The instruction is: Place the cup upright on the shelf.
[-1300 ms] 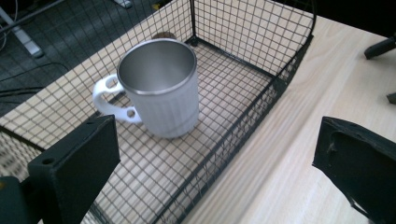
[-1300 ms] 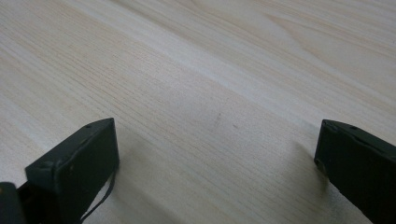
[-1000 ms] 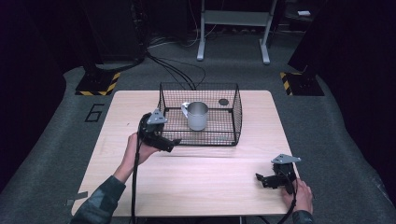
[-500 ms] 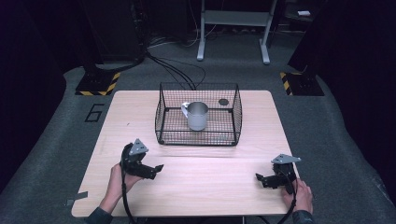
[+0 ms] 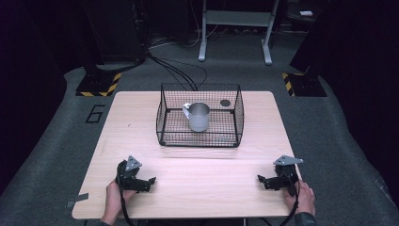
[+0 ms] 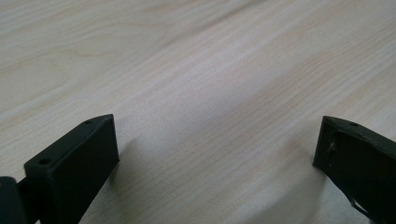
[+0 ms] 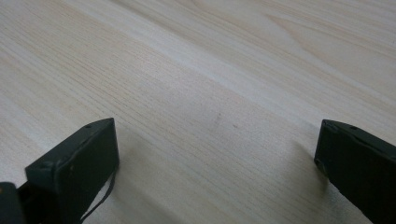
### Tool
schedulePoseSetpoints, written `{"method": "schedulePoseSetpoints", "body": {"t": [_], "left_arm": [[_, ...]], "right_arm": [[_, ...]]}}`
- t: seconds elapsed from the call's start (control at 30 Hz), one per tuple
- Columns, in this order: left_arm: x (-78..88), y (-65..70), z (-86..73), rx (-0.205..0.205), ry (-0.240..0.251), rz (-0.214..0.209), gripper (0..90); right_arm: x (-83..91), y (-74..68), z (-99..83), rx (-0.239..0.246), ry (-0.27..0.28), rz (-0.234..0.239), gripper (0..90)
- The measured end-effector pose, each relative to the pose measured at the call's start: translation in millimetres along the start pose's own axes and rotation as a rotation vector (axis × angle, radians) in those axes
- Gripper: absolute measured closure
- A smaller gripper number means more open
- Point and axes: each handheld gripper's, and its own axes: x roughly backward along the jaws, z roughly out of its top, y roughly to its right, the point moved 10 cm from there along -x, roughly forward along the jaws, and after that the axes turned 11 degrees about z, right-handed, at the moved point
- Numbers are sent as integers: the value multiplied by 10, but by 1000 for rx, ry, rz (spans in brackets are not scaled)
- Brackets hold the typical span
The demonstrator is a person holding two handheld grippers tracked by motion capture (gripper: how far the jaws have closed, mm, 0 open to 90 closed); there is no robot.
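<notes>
Wire basket (image 5: 162, 113) at counter (image 5: 141, 132) centre: 1 upright metal mug (image 5: 199, 117), 1 small dark disc (image 5: 225, 102).
Mug stands mid-basket, handle leftward; disc lies behind it to the right. Left gripper (image 5: 147, 181) and right gripper (image 5: 261, 179) rest on the near counter corners, well apart, each hand-held, jaws released and empty, pointing inward.

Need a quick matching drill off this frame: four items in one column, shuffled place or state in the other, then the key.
Items:
1. metal mug
2. wire basket
3. left gripper
4. right gripper

Places or states:
A. near right corner of the table, open
B. standing upright in the basket
C. near left corner of the table, open
D. at the table's far middle

Pairs: 1-B, 2-D, 3-C, 4-A
</notes>
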Motion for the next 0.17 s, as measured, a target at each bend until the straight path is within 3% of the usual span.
{"method": "schedulePoseSetpoints", "body": {"t": [0.17], "left_arm": [[12,-5,-13,4,-13,-2,0]], "right_arm": [[0,0,-1,1,0,0,0]]}}
